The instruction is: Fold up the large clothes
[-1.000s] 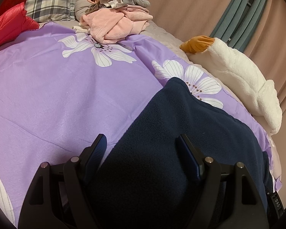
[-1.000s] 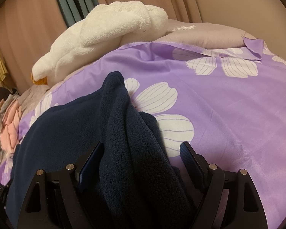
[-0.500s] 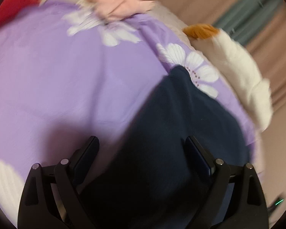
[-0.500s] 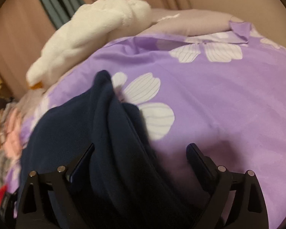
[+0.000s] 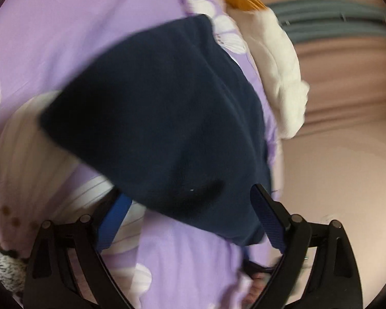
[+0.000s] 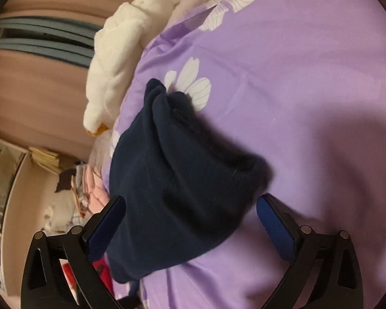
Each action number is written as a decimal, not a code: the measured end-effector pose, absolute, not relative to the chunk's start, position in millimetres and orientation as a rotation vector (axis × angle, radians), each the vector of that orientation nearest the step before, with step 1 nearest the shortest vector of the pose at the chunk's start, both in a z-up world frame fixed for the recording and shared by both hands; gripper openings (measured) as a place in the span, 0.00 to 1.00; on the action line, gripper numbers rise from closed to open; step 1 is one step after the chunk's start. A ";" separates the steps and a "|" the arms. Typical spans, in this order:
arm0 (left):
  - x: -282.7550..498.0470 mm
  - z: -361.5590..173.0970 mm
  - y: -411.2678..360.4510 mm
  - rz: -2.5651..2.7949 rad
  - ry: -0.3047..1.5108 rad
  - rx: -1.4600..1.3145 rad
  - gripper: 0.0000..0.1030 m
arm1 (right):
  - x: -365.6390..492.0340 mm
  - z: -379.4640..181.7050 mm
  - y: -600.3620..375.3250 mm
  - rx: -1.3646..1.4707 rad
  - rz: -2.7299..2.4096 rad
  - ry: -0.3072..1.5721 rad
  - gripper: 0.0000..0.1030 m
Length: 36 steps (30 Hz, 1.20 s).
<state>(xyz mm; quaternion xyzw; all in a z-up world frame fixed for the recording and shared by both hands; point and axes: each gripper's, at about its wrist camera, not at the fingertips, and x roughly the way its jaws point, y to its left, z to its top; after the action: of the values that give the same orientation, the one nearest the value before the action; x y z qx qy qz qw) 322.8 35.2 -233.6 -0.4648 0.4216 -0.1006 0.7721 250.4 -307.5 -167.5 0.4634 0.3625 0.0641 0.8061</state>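
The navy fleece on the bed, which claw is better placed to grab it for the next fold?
Probably the right claw: it is open with the navy fleece bunched thickly between its fingers. The left claw, also open, has only a thin edge there.

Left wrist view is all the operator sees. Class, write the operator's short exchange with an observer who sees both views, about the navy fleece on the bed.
Operator: Is the right gripper clamping the fleece?
Observer: No. The right gripper is open. Its jaws have just been opening, and the navy fleece lies between them unclamped.
Operator: Anything else near the fleece over there?
Observer: Yes, a pile of pink clothes shows just past its left edge in the right wrist view.
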 end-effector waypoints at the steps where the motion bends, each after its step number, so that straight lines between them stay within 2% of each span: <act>1: 330.7 -232.4 23.5 -0.232 0.906 -0.996 0.91 | 252.5 -165.8 -299.0 0.963 0.137 0.783 0.98; 7: 387.7 -246.1 17.0 -0.275 0.890 -1.193 0.89 | 288.9 -166.5 -265.0 0.939 0.183 0.793 1.00; 9: 408.7 -251.0 18.2 -0.352 0.900 -1.248 0.82 | 307.2 -171.0 -260.8 0.985 0.197 0.777 1.00; 10: 420.8 -254.1 15.0 -0.372 0.910 -1.242 0.73 | 311.8 -170.6 -260.5 0.991 0.198 0.769 0.98; 11: 426.0 -254.8 14.1 -0.346 0.904 -1.217 0.62 | 318.7 -169.6 -257.4 0.986 0.201 0.756 0.85; 13: 438.7 -253.8 4.4 -0.263 0.899 -1.116 0.53 | 327.1 -173.8 -250.3 0.931 0.202 0.749 0.59; 14: 442.3 -250.5 -1.6 -0.242 0.887 -1.065 0.52 | 328.7 -177.4 -249.1 0.907 0.200 0.746 0.51; 16: 447.5 -240.6 -16.5 -0.186 0.862 -0.937 0.49 | 328.0 -177.5 -243.6 0.833 0.195 0.695 0.47; 20: 441.4 -218.9 -29.3 -0.120 0.856 -0.829 0.43 | 322.0 -166.9 -246.7 0.815 0.231 0.718 0.39; 25: 405.8 -175.4 -38.5 -0.115 0.863 -0.699 0.41 | 264.8 -118.1 -238.7 0.672 0.282 0.670 0.38; 28: 356.9 -154.5 -41.4 -0.170 0.806 -0.606 0.42 | 210.7 -97.4 -237.9 0.602 0.332 0.632 0.39; 32: 310.4 -166.7 -50.9 -0.160 0.842 -0.538 0.42 | 159.4 -108.4 -238.3 0.567 0.332 0.683 0.40; 36: 302.7 -194.1 -56.9 -0.176 0.854 -0.514 0.46 | 136.1 -134.0 -238.2 0.531 0.299 0.764 0.41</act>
<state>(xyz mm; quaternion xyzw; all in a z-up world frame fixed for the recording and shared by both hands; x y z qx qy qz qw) 302.7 -56.9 -194.1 -0.2462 0.4092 -0.0842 0.8746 136.1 -238.2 -134.0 0.2553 0.3670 0.1436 0.8829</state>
